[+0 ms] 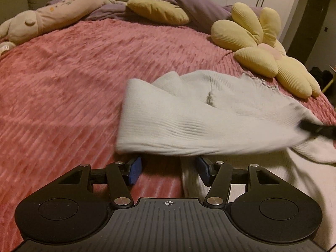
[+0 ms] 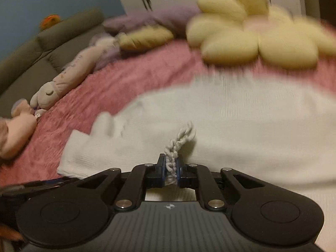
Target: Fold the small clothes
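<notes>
A white knit garment (image 1: 189, 117) lies partly lifted on a pink ribbed bedspread (image 1: 63, 88). My left gripper (image 1: 168, 169) is open, its blue pads (image 1: 135, 171) wide apart just below the garment's raised folded edge, holding nothing. My right gripper (image 2: 171, 166) is shut on a braided knit edge of the white garment (image 2: 241, 130), which sticks up between the pads. The right gripper's black tip shows in the left wrist view (image 1: 317, 129) at the right, pulling the cloth up.
A yellow flower-shaped cushion (image 1: 262, 48) lies at the far right of the bed. A yellow pillow (image 1: 157, 10), a purple blanket (image 1: 189, 4) and a long beige plush toy (image 1: 52, 14) lie along the far edge. A grey-green sofa back (image 2: 42, 50) stands beyond.
</notes>
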`<act>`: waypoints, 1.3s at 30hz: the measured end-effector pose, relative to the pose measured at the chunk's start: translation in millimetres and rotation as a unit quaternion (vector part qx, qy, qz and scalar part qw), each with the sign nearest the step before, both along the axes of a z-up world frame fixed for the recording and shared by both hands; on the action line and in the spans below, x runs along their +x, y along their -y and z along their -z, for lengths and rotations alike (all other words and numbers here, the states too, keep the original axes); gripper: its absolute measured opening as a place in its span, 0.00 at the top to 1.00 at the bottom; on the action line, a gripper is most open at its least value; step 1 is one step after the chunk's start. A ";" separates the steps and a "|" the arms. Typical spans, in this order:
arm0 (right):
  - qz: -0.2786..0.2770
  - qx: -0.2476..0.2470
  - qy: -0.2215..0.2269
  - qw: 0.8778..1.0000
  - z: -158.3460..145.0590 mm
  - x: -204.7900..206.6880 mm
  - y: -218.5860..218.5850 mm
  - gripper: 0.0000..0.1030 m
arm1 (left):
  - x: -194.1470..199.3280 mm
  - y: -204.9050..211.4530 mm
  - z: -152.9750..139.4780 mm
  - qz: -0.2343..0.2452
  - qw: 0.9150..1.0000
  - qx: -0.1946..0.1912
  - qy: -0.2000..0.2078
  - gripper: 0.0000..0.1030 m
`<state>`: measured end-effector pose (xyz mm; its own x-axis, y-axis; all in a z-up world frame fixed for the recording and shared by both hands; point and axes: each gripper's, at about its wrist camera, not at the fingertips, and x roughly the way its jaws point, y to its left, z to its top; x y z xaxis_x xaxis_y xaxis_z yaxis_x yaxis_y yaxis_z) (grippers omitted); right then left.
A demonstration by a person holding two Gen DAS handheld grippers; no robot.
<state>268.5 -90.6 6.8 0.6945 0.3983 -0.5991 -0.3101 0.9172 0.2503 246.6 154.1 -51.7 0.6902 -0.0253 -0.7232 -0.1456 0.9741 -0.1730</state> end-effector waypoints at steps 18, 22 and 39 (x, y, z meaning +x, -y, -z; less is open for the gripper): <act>0.150 0.069 -0.072 0.984 39.3 18.0 134.0 0.67 | 42.2 47.8 5.1 0.040 0.999 0.026 -0.007 0.40; 0.130 0.027 -0.077 0.988 39.6 29.7 118.4 0.94 | 44.1 49.8 3.9 0.040 0.999 0.034 -0.007 0.38; 0.227 -0.128 0.054 0.964 22.1 11.3 140.8 0.94 | 52.8 50.6 6.7 0.011 0.998 0.053 -0.009 0.36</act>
